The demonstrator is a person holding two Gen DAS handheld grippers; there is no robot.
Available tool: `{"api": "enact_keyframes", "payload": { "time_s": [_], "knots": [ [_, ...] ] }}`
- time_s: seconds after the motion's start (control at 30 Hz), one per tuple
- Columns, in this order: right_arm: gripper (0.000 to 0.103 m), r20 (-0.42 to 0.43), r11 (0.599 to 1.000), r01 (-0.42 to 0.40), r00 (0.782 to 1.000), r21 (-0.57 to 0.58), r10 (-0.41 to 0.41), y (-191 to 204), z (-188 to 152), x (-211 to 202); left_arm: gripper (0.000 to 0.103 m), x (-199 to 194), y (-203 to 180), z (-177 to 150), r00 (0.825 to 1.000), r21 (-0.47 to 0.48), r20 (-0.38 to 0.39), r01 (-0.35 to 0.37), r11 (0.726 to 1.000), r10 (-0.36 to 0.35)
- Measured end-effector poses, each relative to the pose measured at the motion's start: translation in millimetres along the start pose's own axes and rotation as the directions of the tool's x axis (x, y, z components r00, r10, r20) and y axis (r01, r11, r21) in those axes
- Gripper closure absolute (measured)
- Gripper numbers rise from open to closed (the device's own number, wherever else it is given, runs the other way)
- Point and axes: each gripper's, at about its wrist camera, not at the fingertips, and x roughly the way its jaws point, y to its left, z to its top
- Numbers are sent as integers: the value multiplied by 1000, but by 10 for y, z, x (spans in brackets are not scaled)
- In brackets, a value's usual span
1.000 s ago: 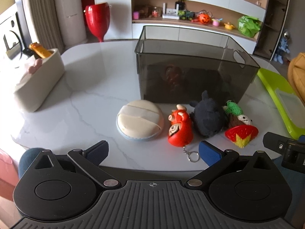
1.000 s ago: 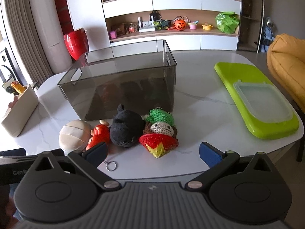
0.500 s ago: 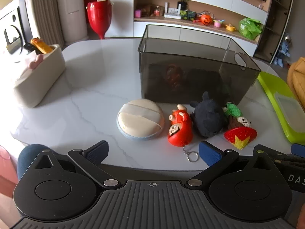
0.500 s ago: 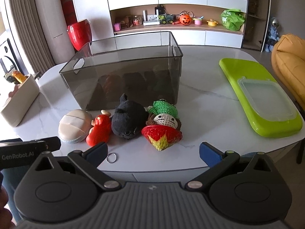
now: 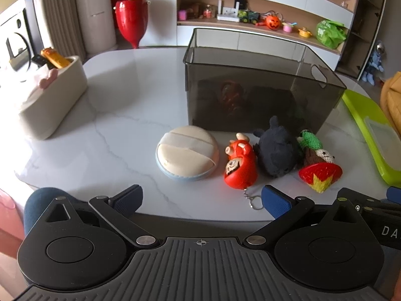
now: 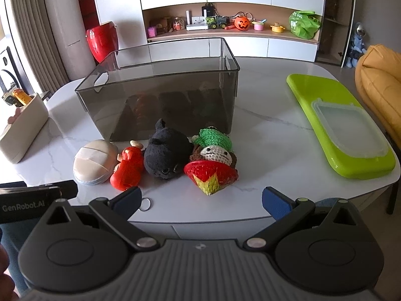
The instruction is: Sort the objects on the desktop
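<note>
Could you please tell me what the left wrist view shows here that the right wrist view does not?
Only the left wrist view shows the face on the red daruma keychain. Only the right wrist view shows the whole green tray and the black plush's eyes. Both show the smoky bin, the cream puff, the crochet doll, the white holder, and open, empty hand-held grippers: left, right.

A red vase [image 5: 131, 20] stands at upper left. Along the top, a shelf [image 6: 225, 31] carries a pumpkin bucket [image 6: 241, 23] and green bag [image 6: 303, 23]. An orange sofa [image 6: 378, 75] fills the right edge.
</note>
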Motion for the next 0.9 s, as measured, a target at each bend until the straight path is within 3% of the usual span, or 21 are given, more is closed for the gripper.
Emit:
{"api": "enact_keyframes", "payload": {
  "time_s": [0.9],
  "knots": [
    [0, 13, 1000, -1, 1000, -18, 1, 86, 23, -17, 0, 6, 93, 32, 1000, -17, 1, -15, 1000, 15]
  ]
}}
